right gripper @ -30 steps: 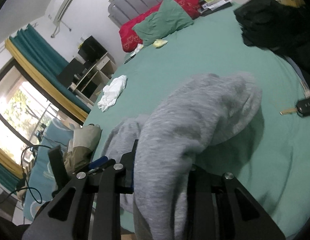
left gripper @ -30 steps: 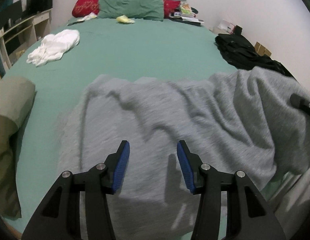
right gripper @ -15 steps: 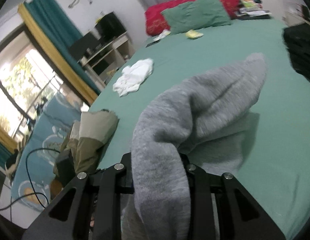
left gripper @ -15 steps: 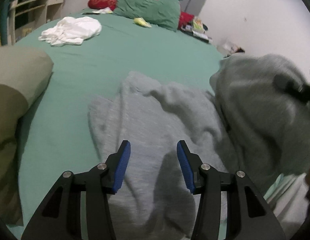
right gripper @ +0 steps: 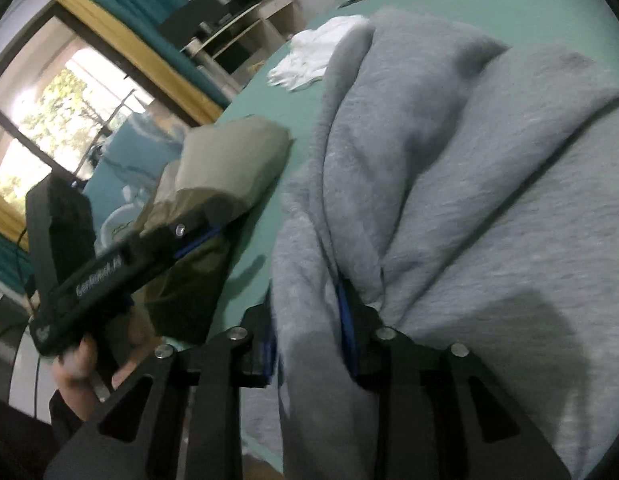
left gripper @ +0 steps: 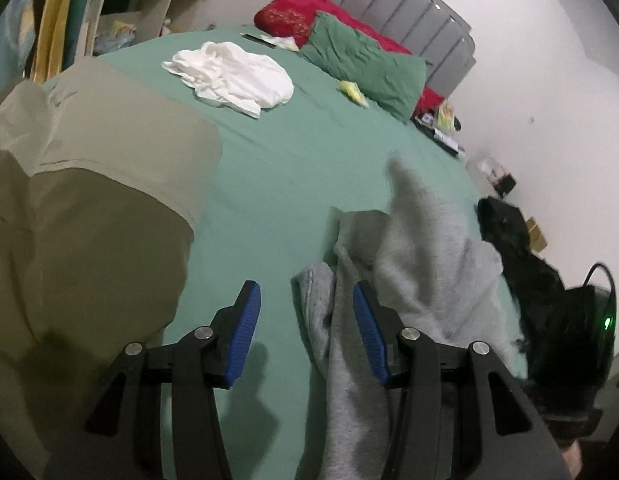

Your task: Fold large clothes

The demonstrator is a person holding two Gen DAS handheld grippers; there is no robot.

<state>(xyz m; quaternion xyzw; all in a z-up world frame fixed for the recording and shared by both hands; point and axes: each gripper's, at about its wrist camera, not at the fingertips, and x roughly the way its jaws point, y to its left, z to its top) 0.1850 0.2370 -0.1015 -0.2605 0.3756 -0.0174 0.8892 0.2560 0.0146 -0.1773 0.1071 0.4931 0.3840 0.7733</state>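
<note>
White lettering ran along the side of the left gripper (right gripper: pixel 197 240) in the right wrist view, too blurred to read. No other text could be read.

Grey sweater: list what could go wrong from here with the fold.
1. The right gripper has just been opening with a thick fold of the grey sweater between its fingers; the bunched cloth may slump instead of lying flat.
2. The left gripper is open and holds nothing, so nothing pins the sweater's other side and it may slide.
3. The sweater lies close to the olive garment; the two may tangle.
</note>
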